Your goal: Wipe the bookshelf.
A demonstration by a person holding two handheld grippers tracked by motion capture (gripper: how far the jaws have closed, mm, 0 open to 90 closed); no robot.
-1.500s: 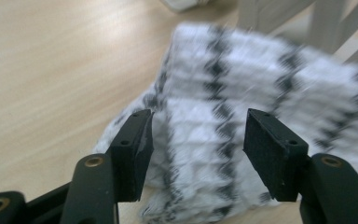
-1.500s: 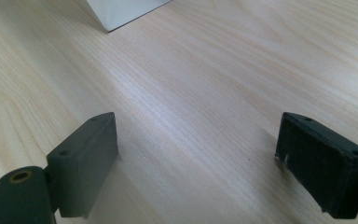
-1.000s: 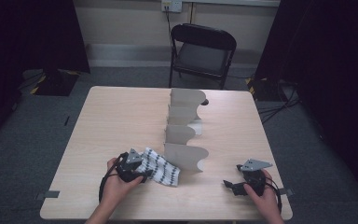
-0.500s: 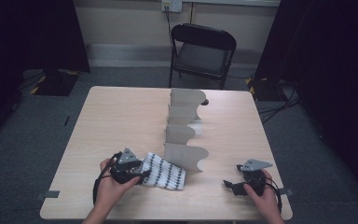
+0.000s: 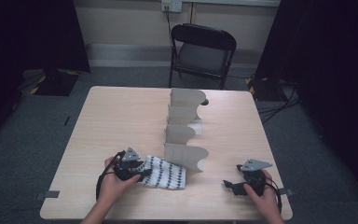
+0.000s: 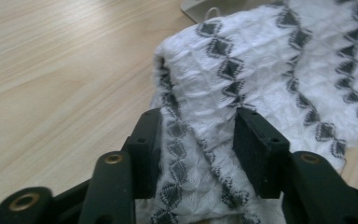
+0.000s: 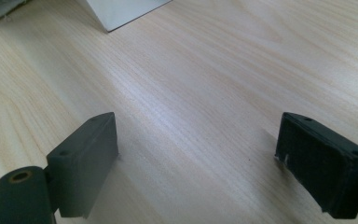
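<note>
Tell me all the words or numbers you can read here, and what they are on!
None: there are no words, numbers or signs to read. The white cloth carries only dark diamond patterns, the cardboard divider is plain, and the table is bare wood. The wall socket is too small to show any marking.

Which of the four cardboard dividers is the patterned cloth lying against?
The nearest cardboard divider, at the row's front end: the cloth meets its left side, while the other three stand farther back, clear of it.

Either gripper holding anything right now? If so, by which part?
The left gripper has just been closing on a bunched fold at the near edge of the white patterned cloth. The right gripper holds nothing, fingers wide apart.
</note>
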